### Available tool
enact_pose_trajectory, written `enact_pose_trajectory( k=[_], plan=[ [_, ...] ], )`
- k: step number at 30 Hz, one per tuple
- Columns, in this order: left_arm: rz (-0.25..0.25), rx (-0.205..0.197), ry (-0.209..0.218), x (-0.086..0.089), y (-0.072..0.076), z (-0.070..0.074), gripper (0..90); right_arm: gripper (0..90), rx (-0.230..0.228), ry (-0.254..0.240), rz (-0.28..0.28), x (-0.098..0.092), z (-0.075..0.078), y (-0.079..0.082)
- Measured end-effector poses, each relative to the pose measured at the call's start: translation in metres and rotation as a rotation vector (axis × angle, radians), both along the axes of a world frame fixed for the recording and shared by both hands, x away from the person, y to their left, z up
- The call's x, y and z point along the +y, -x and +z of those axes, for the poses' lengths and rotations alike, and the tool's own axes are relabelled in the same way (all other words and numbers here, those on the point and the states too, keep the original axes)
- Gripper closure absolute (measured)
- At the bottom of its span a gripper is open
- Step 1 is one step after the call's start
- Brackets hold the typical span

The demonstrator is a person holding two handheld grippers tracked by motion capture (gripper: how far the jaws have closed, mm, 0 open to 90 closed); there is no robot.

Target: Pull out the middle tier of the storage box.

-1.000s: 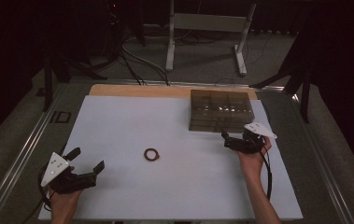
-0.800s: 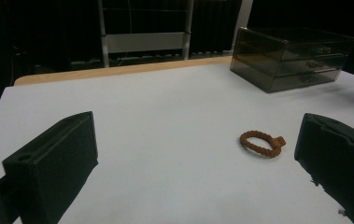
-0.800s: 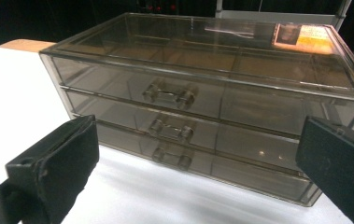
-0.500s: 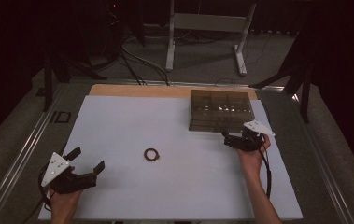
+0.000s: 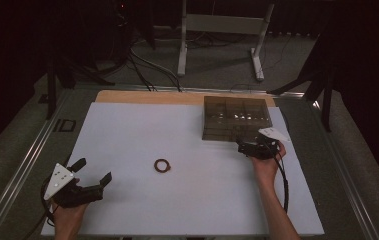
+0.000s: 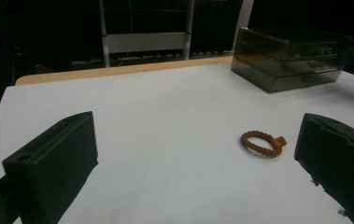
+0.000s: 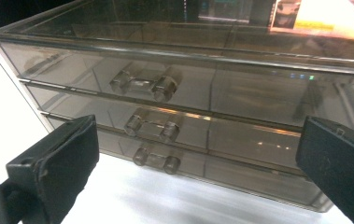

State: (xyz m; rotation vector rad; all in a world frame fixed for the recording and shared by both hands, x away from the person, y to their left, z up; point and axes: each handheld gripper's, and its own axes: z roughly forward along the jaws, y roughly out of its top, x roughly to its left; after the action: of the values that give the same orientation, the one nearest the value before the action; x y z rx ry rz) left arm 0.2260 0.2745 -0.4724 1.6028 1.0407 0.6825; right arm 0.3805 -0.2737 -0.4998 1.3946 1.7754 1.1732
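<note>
A small brown braided ring (image 5: 162, 165) lies on the white table top (image 5: 142, 130), near the middle. It also lies between the open jaws in the left gripper view, ring (image 6: 262, 143) some way ahead. My left gripper (image 5: 93, 174) rests open at the front left. A smoky clear drawer box (image 5: 234, 117) with three shut drawers stands at the back right. My right gripper (image 5: 242, 146) is open just in front of it, facing the handles (image 7: 152, 126) of the drawers close up.
A wooden strip (image 5: 147, 97) edges the table's far side. Metal rails (image 5: 22, 165) run along both sides. A white stand (image 5: 217, 30) and cables lie on the floor beyond. The box (image 6: 289, 58) sits at the far right in the left gripper view.
My right gripper has crept slightly closer to the front of the drawer box. The left gripper and the ring have stayed put.
</note>
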Motion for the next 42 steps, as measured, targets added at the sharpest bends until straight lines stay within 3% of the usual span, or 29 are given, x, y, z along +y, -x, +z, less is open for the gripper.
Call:
enact_pose_trajectory(
  k=[16,27,37,42],
  plan=[
    [0.003,0.002,0.002,0.001,-0.001,0.000,0.9,0.0,0.044,0.003,-0.028,-0.002,-0.007,-0.010],
    [-0.001,-0.001,-0.002,0.000,0.000,0.000,0.9,0.0,-0.002,0.023,-0.022,0.011,-0.001,-0.002],
    [-0.001,0.000,-0.004,0.000,-0.001,0.000,0.9,0.0,-0.002,0.018,-0.033,0.016,-0.002,0.000],
    [-0.001,0.001,-0.004,0.000,-0.001,0.000,0.9,0.5,-0.023,0.021,-0.048,0.024,-0.001,0.004]
  ],
)
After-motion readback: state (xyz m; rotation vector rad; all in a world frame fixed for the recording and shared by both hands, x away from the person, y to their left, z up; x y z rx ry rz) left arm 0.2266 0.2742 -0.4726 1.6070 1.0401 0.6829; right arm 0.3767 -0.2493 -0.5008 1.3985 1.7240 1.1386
